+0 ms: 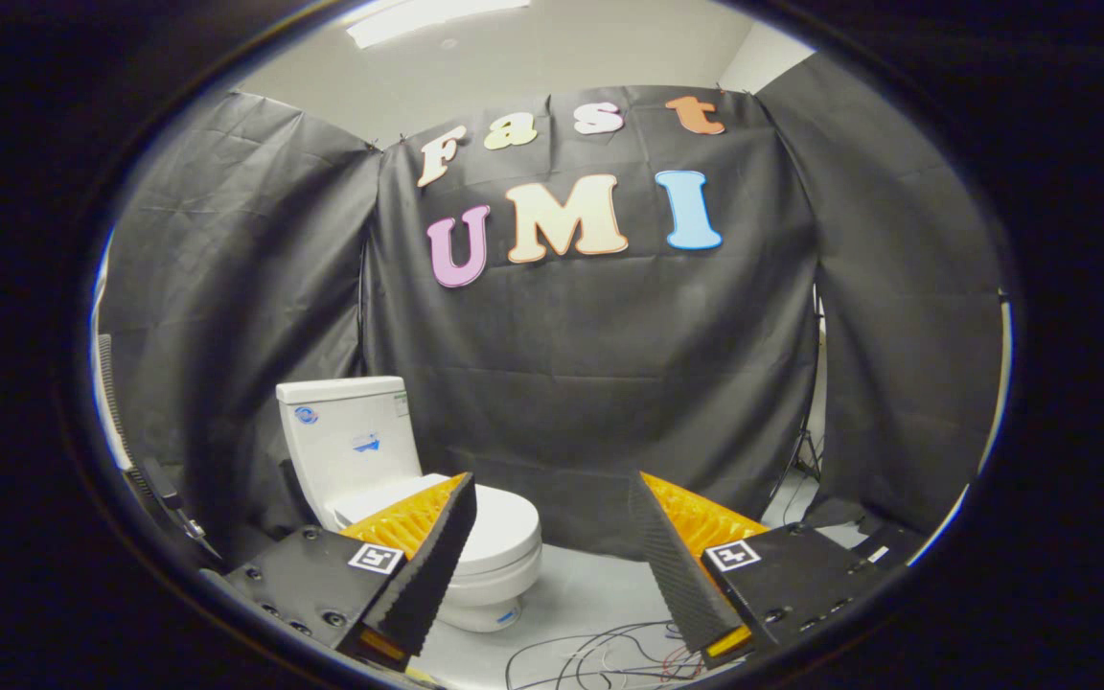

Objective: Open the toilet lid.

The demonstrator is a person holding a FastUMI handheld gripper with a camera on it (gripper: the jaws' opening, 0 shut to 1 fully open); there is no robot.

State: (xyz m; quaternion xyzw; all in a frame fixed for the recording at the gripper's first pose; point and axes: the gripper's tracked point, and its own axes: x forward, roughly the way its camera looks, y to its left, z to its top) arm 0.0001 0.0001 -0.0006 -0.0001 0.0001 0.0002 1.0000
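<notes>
Item 1. Gripper (552,508): two fingers spread wide apart, holding nothing. Each finger has a ribbed inner face and carries a small square printed marker on its housing. The gap between the fingertips looks onto the booth wall and the floor.

Item 2. Toilet (399,479): white, one piece, standing on the floor near the booth wall's left fold, beyond the left finger (427,561). That finger overlaps the bowl's near side in the view; whether it touches cannot be told, though the toilet appears farther off.

Item 3. Toilet lid (504,527): white, lying flat and closed over the bowl. Its rounded front projects to the right of the left finger's tip. No finger is on it.

Item 4. Tank (346,436): upright at the toilet's back, against the cloth, with a flat cover on top and two small stickers on its front face.

Item 5. Floor (590,594): pale grey, carrying the toilet; bare between the fingers.

Item 6. Cables (600,656): thin loose wires, dark, pale and reddish, looped on the floor between the two fingers, nearer than the toilet and apart from its base.

Item 7. Booth wall (609,383): black cloth, creased, hung in panels behind and to both sides of the toilet.

Item 8. Ceiling light (437,17): long bright panel above the cloth's upper edge.

Item 9. Stand legs (806,450): thin dark struts at the right fold of the cloth, beyond the right finger (681,565).
</notes>
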